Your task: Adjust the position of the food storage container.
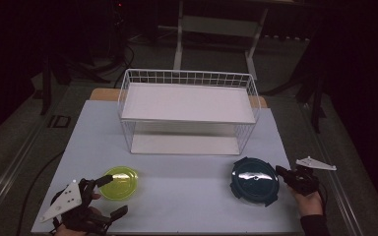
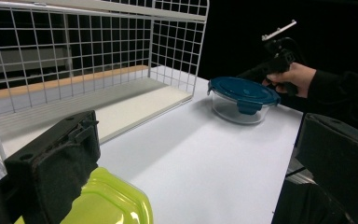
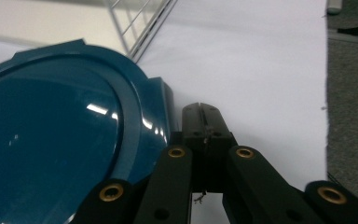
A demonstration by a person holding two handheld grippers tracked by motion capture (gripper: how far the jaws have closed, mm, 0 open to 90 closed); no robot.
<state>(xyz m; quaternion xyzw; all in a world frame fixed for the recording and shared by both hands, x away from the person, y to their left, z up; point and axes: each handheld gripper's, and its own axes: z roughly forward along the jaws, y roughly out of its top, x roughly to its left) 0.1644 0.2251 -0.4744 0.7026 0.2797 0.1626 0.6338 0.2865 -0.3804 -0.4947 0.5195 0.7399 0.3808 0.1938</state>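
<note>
A round glass container with a dark blue clip lid (image 1: pixel 254 181) sits at the front right of the white table. My right gripper (image 1: pixel 280 171) is just to its right, jaws pressed together and empty. In the right gripper view the shut tips (image 3: pixel 204 117) lie beside the blue lid's (image 3: pixel 60 140) side clasp. A yellow-green lidded container (image 1: pixel 120 182) stands at the front left. My left gripper (image 1: pixel 112 195) is open by its near left edge, one jaw over the rim. In the left gripper view the yellow-green lid (image 2: pixel 109 203) lies under the left jaw and the blue container (image 2: pixel 242 95) is farther off.
A white wire rack (image 1: pixel 188 78) with an upper shelf and a lower shelf stands at the back middle of the table. The same rack (image 2: pixel 88 51) rises close by in the left gripper view. Dark floor surrounds the table's edges.
</note>
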